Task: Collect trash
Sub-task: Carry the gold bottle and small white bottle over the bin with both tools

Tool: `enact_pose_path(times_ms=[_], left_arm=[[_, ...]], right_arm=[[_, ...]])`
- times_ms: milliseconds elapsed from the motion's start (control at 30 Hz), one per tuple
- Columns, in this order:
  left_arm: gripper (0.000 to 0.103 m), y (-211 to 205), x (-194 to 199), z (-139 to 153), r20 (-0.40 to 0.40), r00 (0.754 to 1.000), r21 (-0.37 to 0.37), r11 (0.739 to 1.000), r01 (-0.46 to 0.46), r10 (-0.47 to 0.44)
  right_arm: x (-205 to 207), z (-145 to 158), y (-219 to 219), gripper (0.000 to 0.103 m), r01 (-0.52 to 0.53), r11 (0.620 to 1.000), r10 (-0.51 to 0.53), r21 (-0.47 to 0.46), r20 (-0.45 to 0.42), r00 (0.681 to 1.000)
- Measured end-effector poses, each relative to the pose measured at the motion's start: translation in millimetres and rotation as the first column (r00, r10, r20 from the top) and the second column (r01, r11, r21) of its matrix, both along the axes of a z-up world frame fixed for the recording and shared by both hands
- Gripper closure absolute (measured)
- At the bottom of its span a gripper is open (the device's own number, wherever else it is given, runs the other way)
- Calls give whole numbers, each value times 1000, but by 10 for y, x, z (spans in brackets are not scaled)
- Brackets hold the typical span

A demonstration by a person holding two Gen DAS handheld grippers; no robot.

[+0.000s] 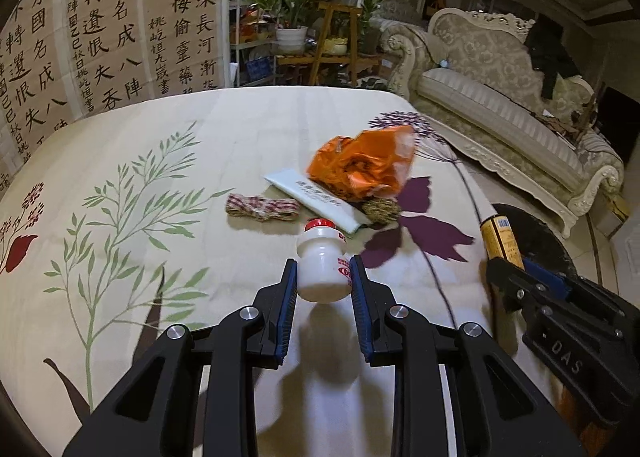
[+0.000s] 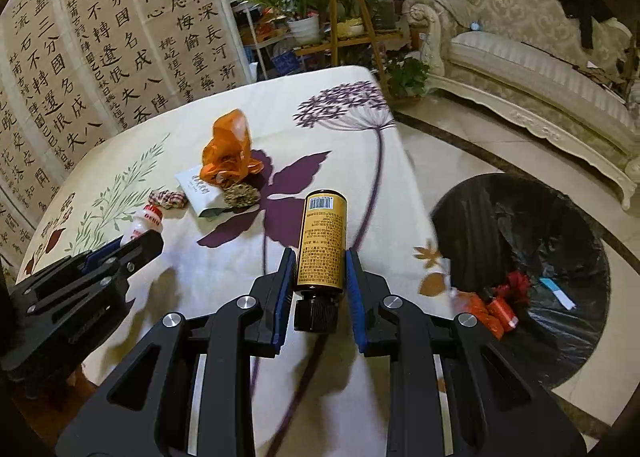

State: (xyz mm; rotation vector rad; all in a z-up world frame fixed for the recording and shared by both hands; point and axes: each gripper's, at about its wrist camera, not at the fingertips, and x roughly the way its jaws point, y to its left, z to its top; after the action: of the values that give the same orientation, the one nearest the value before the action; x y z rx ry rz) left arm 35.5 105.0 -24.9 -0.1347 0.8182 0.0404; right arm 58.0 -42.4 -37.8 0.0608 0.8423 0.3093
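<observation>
While both grippers hung above a table [image 1: 224, 105] spread with a flowered cloth, each gripped a piece of rubbish. The left gripper [image 1: 324, 277] was clamped on a small white drink bottle [image 1: 322, 267] with a red cap, lifted clear of the cloth so its shadow lay below. The right gripper [image 2: 318, 275] was clenched around an amber bottle [image 2: 322, 241] with a gold label, its black cap pointing back toward the camera, held over the table's right edge. On the floor just beside the table stood a bin lined with a black bag [image 2: 520, 233]; inside lay red and orange wrappers [image 2: 496, 307] and a pale slip of paper. Left on the cloth were a crumpled orange plastic bag [image 1: 362, 165], a white packet [image 1: 320, 201] partly under it, a checked ribbon [image 1: 262, 207] and a brownish clump [image 1: 382, 211], all close together.
</observation>
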Motion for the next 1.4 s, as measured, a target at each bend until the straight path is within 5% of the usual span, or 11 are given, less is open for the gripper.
enact_pose_path(times_ms=[767,1400], left_arm=[[76,-1160,93,33,31,969,14,970,245,-245],[76,-1807,524,-111,1,940,107,935,339,-341]], right_arm=[[-229,-36,-1211,78,286,957,-284,-52,41,958],[110,-259,-1614,78,348,937,-348,-32,5,937]])
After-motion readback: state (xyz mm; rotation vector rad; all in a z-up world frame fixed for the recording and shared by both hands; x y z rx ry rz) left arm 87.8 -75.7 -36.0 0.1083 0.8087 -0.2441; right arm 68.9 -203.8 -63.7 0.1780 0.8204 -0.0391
